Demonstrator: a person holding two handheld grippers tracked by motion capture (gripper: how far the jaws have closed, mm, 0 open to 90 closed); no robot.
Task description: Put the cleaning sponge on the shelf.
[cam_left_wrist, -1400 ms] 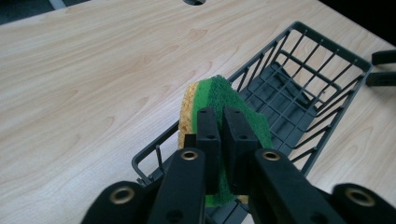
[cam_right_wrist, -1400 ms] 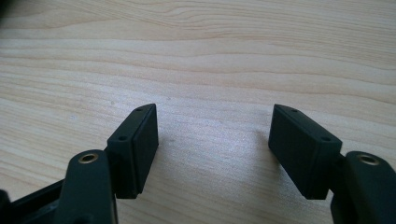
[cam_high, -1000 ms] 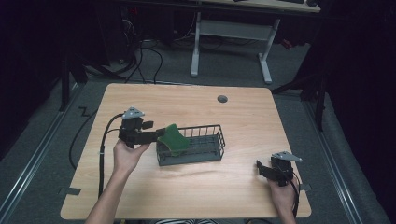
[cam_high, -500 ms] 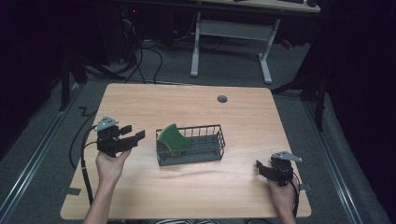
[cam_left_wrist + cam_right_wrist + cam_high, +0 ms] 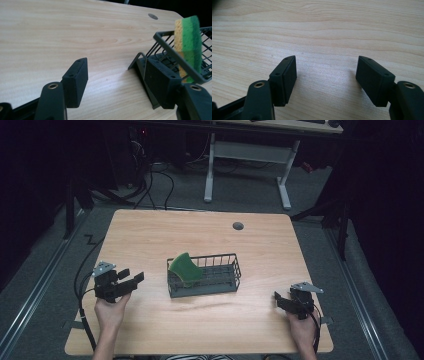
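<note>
Sponge: we are seeing the green-and-yellow sponge point(image 5: 184, 267) standing on edge in the left end of the black wire basket point(image 5: 220, 279), mid-surface point(image 5: 260, 245).
Left hand-held gripper point(image 5: 131, 281): we are holding it off to the basket's left, jaws apart, empty.
Right hand-held gripper point(image 5: 281, 301): we are resting it near the surface's right front corner, jaws apart, empty.
Progress: we are judging the placing done, with nothing visibly left.

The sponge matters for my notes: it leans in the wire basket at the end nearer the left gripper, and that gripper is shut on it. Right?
Not quite. The sponge does lean in the wire basket at the end nearer the left gripper, but that gripper is open and apart from it, holding nothing. The left gripper view shows its fingers spread over bare table, with the sponge off to the side.
</note>
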